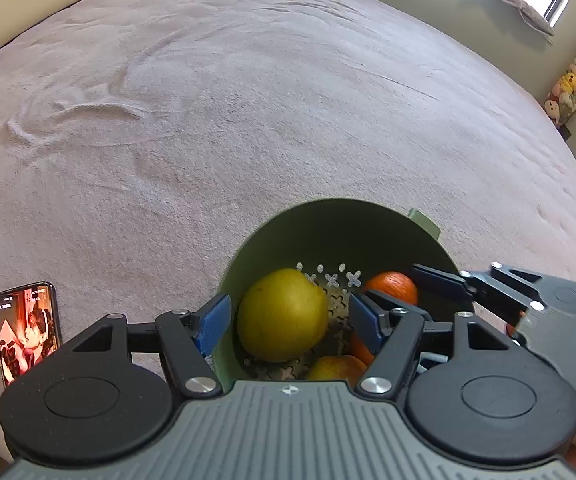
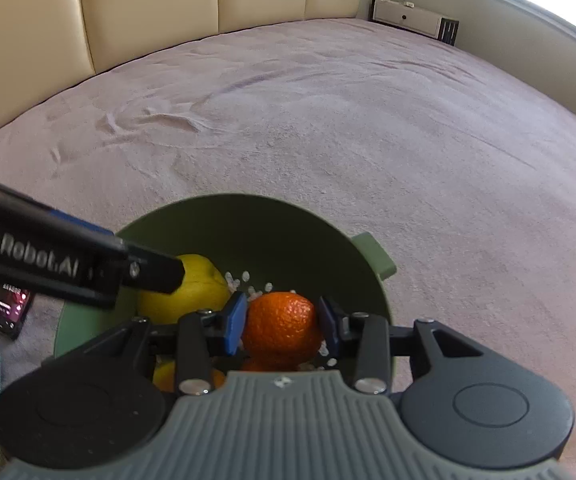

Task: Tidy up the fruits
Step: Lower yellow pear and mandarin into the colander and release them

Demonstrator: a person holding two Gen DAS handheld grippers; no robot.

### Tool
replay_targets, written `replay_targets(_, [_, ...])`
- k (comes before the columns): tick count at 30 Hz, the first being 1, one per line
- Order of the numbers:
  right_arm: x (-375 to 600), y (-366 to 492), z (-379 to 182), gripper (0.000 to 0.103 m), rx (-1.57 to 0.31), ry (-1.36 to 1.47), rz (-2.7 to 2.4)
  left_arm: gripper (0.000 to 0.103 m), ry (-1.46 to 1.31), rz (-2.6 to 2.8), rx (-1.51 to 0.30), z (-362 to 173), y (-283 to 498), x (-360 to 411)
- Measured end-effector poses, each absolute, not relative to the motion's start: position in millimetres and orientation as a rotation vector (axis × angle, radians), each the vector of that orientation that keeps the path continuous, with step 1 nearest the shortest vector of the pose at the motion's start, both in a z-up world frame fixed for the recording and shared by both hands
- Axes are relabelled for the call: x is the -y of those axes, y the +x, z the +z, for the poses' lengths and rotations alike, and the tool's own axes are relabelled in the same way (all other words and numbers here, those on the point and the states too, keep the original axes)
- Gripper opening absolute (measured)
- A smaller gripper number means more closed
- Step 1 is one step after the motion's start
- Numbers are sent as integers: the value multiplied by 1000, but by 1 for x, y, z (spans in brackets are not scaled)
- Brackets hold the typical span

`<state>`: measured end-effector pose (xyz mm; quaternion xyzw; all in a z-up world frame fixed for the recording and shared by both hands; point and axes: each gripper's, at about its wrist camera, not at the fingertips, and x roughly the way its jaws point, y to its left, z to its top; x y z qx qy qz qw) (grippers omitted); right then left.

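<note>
A: Presently, left tool [image 1: 286,318] released, straddling the yellow fruit [image 1: 282,315] in the green colander [image 1: 272,232] on the bed [image 1: 248,100].

B: Right tool [image 2: 282,322] grasping the orange [image 2: 282,330] over that colander.

A: Risk: the tools sit close and could collide; a dropped orange might bounce out.

B: Legible writing: "GenRobot.AI" on the left tool's side.

Bowl [image 1: 327,216] sits on bed [image 1: 248,100], near edge. Inside: pear [image 1: 282,316] at left, orange [image 2: 282,326] to its right, more fruit [image 1: 337,366] nearer cam. Phone [image 1: 28,332] on bed left of bowl; headboard [image 2: 148,12] behind, at far end.
</note>
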<state>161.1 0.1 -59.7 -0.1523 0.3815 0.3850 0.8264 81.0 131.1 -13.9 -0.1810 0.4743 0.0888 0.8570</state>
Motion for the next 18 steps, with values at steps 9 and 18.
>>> replay_targets(9, [-14,174,-72,31,-885,-295,808,78,-422,199,-991,-14,80,-133])
replay_targets(18, [-13,169,-72,32,-897,-298,791,78,-406,192,-1002,-13,80,-129])
